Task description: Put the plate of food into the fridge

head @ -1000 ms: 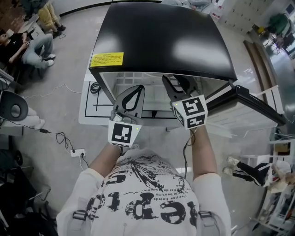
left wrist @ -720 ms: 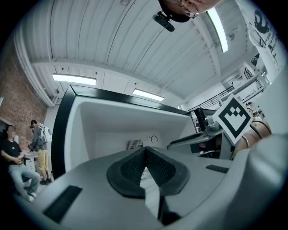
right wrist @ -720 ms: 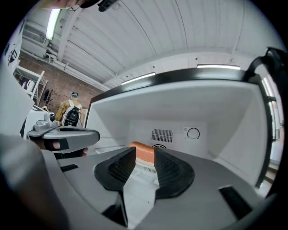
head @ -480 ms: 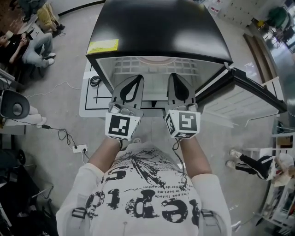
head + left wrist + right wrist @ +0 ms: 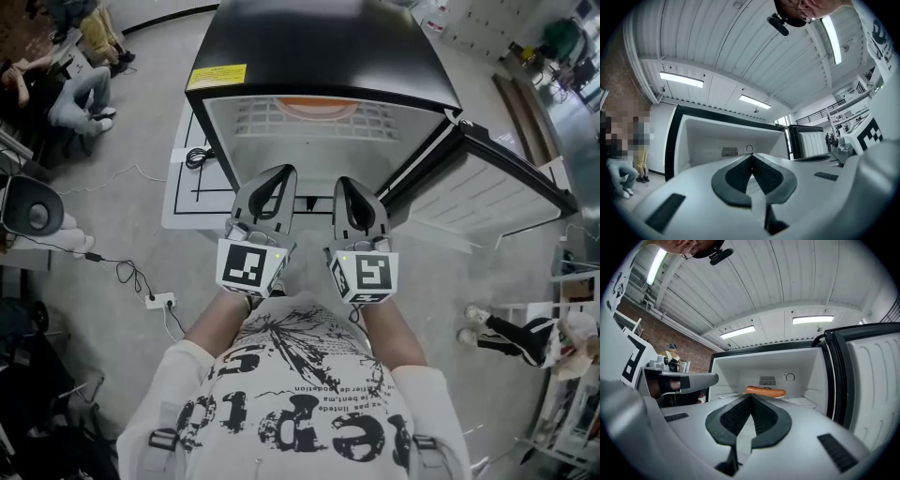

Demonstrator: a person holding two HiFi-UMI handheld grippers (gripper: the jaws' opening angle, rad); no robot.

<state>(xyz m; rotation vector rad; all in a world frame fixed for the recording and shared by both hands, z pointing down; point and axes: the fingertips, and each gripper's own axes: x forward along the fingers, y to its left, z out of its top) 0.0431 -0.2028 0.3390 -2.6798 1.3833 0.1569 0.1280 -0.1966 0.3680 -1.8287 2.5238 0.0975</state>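
Observation:
The black fridge [image 5: 319, 56] stands open, its door [image 5: 487, 192] swung out to the right. On the wire shelf [image 5: 281, 120] inside rests an orange plate of food [image 5: 319, 105], which the right gripper view shows edge-on as an orange plate [image 5: 765, 391] at the back of the white compartment. My left gripper [image 5: 272, 192] and right gripper [image 5: 354, 197] hang side by side in front of the opening, well short of the plate. Both are shut with nothing between the pads. The left gripper view looks over the shut left gripper [image 5: 751, 157] into the fridge; the plate is hidden there.
A white floor mat with black lines [image 5: 192, 187] lies left of the fridge. A cable and power strip [image 5: 159, 305] run across the grey floor. Seated people [image 5: 75, 94] are at the upper left. Someone's legs and shoes [image 5: 487, 333] show at the right.
Both grippers have drawn back from the fridge towards my body. The right gripper's jaws, open a second ago, have closed empty. The orange plate has come into sight on the shelf.

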